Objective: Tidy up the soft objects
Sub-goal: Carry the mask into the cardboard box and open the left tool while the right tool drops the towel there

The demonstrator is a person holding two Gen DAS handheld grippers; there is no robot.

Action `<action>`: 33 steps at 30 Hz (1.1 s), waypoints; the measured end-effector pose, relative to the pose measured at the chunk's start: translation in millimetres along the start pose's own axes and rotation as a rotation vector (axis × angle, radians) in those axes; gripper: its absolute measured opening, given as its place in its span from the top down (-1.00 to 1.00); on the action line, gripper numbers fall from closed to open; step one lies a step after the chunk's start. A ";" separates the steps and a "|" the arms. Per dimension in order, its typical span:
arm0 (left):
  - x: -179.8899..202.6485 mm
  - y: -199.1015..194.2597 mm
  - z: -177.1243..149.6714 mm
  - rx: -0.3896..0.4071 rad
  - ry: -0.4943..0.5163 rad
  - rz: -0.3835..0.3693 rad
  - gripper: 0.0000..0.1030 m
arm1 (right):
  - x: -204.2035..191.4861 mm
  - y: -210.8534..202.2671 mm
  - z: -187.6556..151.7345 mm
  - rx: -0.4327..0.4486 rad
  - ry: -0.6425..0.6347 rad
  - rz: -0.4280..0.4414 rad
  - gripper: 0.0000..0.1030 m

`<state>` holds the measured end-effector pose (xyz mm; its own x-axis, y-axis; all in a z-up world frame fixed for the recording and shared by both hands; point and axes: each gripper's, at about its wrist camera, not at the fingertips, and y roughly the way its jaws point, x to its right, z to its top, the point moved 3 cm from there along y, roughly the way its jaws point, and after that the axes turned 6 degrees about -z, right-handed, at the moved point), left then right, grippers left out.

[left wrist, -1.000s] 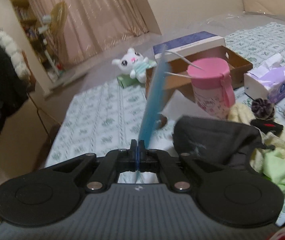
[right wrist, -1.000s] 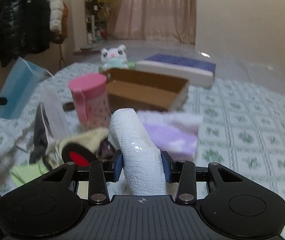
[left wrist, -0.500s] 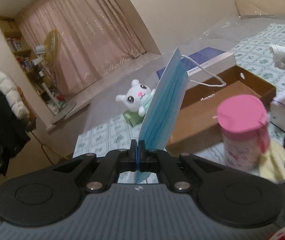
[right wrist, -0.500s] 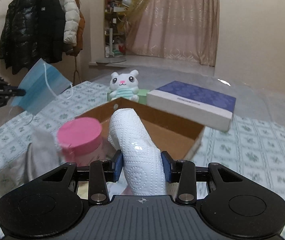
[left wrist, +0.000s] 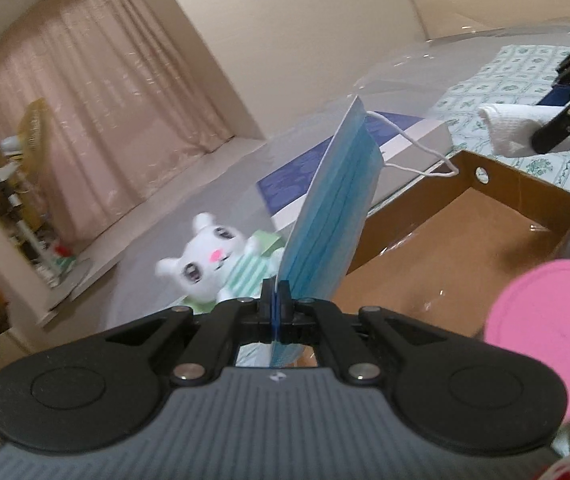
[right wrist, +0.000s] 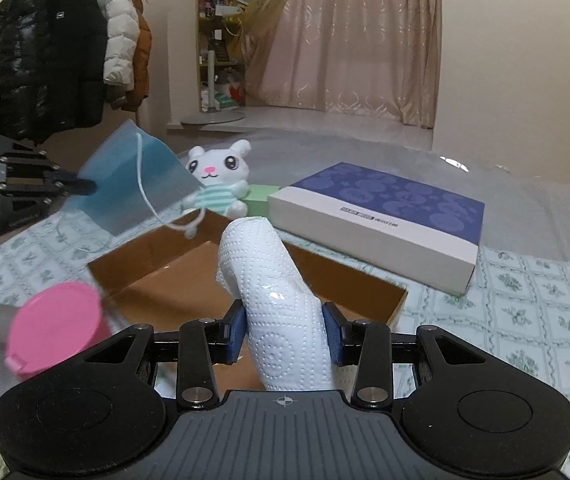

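My left gripper (left wrist: 275, 300) is shut on a blue face mask (left wrist: 333, 208), held upright in the air at the near-left edge of an open brown cardboard box (left wrist: 465, 236). The mask also shows in the right wrist view (right wrist: 133, 180), with the left gripper (right wrist: 81, 186) at the far left. My right gripper (right wrist: 283, 332) is shut on a white paper towel wad (right wrist: 269, 280), held above the same box (right wrist: 173, 276). The right gripper with the towel also shows in the left wrist view (left wrist: 541, 136).
A white plush bunny (right wrist: 219, 176) sits behind the box on a green pad. A flat blue-and-white box (right wrist: 381, 220) lies at the back right. A pink lidded canister (right wrist: 53, 324) stands near the box's front left. The surface has a green-patterned cloth (right wrist: 525, 300).
Both grippers have risen and moved forward over the cardboard box, carrying the mask and the paper towel. The pile of cloths and the tissue box have dropped out of view.
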<state>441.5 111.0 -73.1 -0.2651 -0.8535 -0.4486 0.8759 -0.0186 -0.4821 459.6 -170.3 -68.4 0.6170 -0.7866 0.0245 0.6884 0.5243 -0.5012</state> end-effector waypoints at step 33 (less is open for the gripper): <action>-31.7 -1.5 -61.7 -0.164 -0.326 -0.120 0.40 | 2.8 61.6 36.0 0.064 0.165 0.007 -0.31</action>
<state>423.8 170.2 -104.6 -0.1969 -0.9716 -0.1311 0.7633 -0.0680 -0.6424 517.4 -128.5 -68.1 0.5542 -0.8231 -0.1241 0.7103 0.5454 -0.4449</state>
